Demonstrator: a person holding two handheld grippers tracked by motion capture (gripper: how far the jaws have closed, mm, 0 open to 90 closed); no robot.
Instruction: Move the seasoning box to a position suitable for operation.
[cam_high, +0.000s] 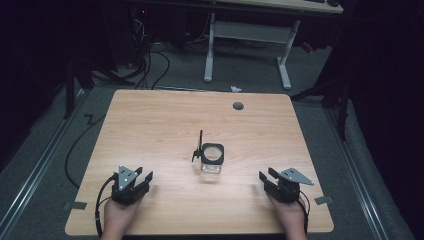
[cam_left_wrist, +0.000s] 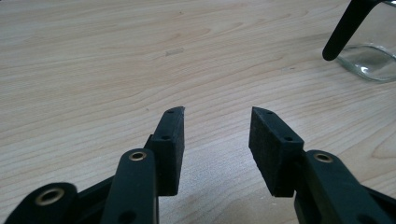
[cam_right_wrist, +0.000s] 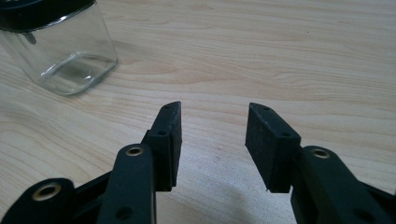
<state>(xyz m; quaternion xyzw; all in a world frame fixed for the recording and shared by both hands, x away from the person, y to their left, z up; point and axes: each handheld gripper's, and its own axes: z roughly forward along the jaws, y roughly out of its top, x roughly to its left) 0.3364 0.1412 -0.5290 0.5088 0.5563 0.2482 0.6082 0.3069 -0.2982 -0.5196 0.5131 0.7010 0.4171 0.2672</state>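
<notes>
Near the middle of the counter (cam_high: 165, 120): a small square glass jar (cam_high: 212, 159) with a black rim at its mouth, standing upright, clear walls and base, nothing discernible inside. Just beside it at its 9 o'clock: a thin black handle or lever (cam_high: 198, 146), rising upright, joined to the jar near the rim, exact fitting too small to tell.

In the left gripper view, at 1 o'clock: the rounded glass base of the jar (cam_left_wrist: 371, 63), with the black handle (cam_left_wrist: 345, 28) slanting down in front of it, its tip close above the wood. In the right gripper view, at 10 o'clock: the jar (cam_right_wrist: 58, 44), black rim cut off by the top edge.

Well apart from the jar, at its 8 o'clock: the left tool (cam_high: 141, 178), held in a hand (cam_high: 116, 216) coming in from the counter's near edge, jaws spread wide, bare wood between the pads, gripping nothing. At the jar's 4 o'clock, likewise well apart: the right tool (cam_high: 266, 176), held in the other hand (cam_high: 290, 218), jaws equally spread and empty. Grey three-cornered plate on top of each.

Toward the far edge, at 12 o'clock from the jar: a small round grey cable hole (cam_high: 238, 105). Beyond the counter: grey carpeted floor (cam_high: 250, 70), loose black cables (cam_high: 150, 65), and the white legs of another desk (cam_high: 247, 50).
</notes>
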